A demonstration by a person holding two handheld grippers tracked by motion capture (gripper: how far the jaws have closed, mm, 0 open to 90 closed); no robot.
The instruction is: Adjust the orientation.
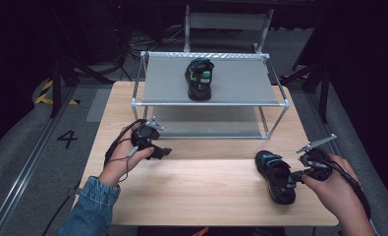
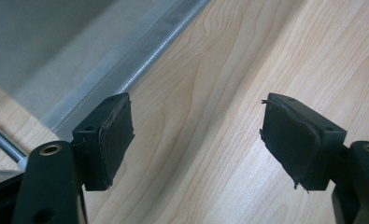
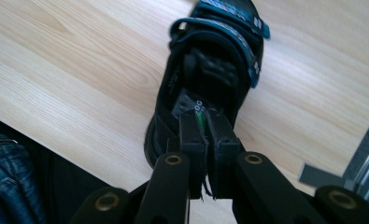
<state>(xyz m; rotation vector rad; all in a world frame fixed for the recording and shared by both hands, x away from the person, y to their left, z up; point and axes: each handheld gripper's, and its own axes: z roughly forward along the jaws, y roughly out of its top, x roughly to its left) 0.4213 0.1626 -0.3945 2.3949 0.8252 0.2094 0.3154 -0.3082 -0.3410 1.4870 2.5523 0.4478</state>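
A second shoe (image 1: 200, 78) is sitting on the top shelf of a metal rack (image 1: 280, 102) that is standing on the wooden surface (image 1: 201, 196).

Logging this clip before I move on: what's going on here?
A person works at a wooden table with a hand-held gripper in each hand. The right hand-held gripper is shut on the heel tab of a black sandal lying on the table near its right edge. The left hand-held gripper is open over bare wood, holding nothing, near the metal shelf rack. A second black sandal sits on the rack's top shelf.
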